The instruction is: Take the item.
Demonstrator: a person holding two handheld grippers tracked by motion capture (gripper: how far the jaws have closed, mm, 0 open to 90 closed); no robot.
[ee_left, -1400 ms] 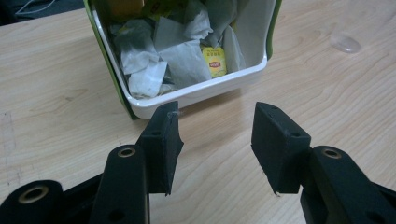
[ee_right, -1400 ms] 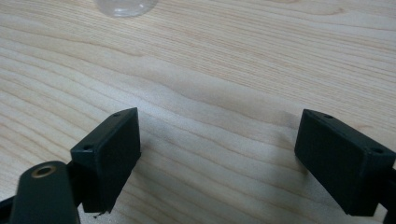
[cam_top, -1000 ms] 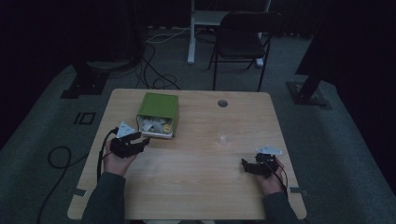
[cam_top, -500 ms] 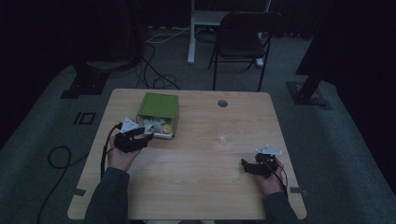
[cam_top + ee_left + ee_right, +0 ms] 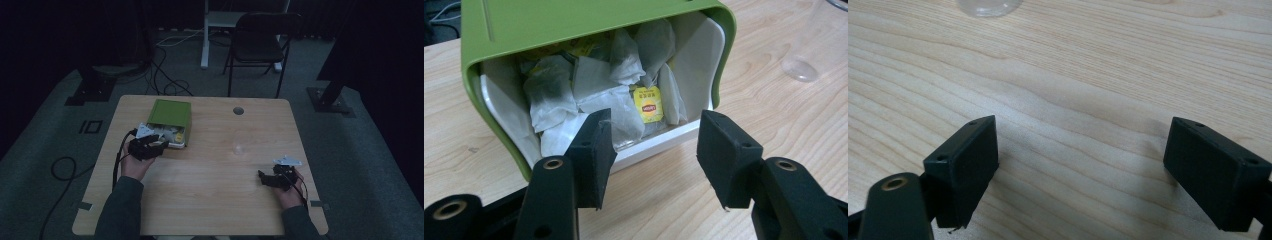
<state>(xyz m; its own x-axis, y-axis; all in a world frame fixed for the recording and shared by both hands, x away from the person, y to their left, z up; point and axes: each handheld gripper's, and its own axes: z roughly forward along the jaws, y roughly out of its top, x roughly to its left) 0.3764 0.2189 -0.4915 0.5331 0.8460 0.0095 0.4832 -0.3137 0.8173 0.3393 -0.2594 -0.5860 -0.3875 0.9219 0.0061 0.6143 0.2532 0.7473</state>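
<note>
Fingers of left gripper (image 5: 651,145) spread, just been opening, nothing btwn them, at mouth of green box (image 5: 574,30) w/ tea bags (image 5: 594,90). Right gripper (image 5: 1078,170) fingers spread over bare table (image 5: 1098,75).

The room is dark, and only the wooden table (image 5: 210,200) looks a little bright, with a small round hole (image 5: 238,110) near its far edge. The floor (image 5: 370,165) is grey carpet, and black cables (image 5: 170,87) lie on it behind the table and curl by its left side. A black folding chair (image 5: 260,47) stands behind the table next to a white stand (image 5: 206,45), and dark metal feet (image 5: 327,100) sit on the floor at both sides.
</note>
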